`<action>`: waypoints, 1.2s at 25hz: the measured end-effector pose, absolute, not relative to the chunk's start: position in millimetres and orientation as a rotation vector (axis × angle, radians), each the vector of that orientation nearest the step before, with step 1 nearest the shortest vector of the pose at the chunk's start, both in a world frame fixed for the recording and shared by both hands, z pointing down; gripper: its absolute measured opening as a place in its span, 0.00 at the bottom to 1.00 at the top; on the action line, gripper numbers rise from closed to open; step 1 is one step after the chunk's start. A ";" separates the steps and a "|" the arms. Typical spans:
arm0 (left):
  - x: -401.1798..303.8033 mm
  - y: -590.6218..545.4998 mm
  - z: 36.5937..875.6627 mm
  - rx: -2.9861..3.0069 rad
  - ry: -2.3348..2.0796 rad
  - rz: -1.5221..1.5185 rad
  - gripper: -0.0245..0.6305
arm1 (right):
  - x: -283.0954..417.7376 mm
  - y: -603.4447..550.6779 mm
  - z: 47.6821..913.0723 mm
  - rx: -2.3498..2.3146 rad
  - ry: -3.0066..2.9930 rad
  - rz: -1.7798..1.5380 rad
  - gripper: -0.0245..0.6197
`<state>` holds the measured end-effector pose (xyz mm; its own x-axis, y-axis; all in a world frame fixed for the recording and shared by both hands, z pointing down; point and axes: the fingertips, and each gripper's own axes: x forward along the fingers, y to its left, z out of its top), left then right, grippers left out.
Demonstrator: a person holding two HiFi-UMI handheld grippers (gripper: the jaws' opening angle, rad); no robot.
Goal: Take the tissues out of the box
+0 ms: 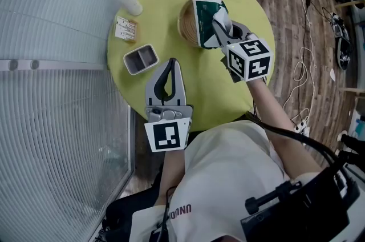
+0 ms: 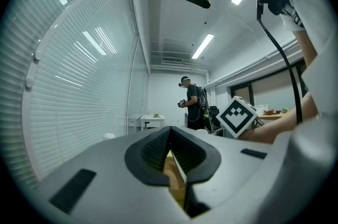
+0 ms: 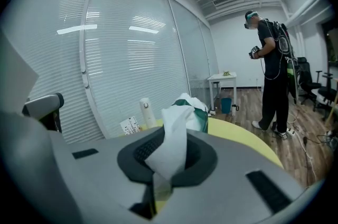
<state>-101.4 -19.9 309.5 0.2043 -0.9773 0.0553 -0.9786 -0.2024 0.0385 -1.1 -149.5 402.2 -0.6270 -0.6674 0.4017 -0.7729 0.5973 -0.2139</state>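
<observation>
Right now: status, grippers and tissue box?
Right gripper shut on tissue at the box. Left gripper shut, empty. Nothing in the way.

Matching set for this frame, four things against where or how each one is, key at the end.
Things:
1. tissue
2. white bottle
3. grey tray
4. left gripper

Place or state:
a. jaws together, nothing between them
b. pinched in the right gripper
c. upright near the far left rim of the table
d. on the table, left of the tissue box

Pairs: 1-b, 2-c, 3-d, 4-a
</observation>
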 end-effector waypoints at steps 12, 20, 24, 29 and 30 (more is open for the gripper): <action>-97.7 -21.1 306.3 2.395 -1.938 0.019 0.06 | 1.1 -149.8 391.8 1.189 -2.577 0.544 0.09; -95.5 -20.4 307.9 2.394 -1.937 0.018 0.06 | 2.4 -148.4 390.5 1.183 -2.584 0.530 0.09; -96.5 -21.5 308.8 2.391 -1.937 0.018 0.06 | 1.3 -149.4 391.0 1.181 -2.582 0.523 0.09; -98.4 -22.2 309.0 2.386 -1.940 0.019 0.06 | 0.4 -150.0 390.6 1.181 -2.580 0.518 0.09; -98.8 -22.2 309.0 2.386 -1.941 0.019 0.06 | 0.1 -150.2 390.3 1.180 -2.581 0.516 0.09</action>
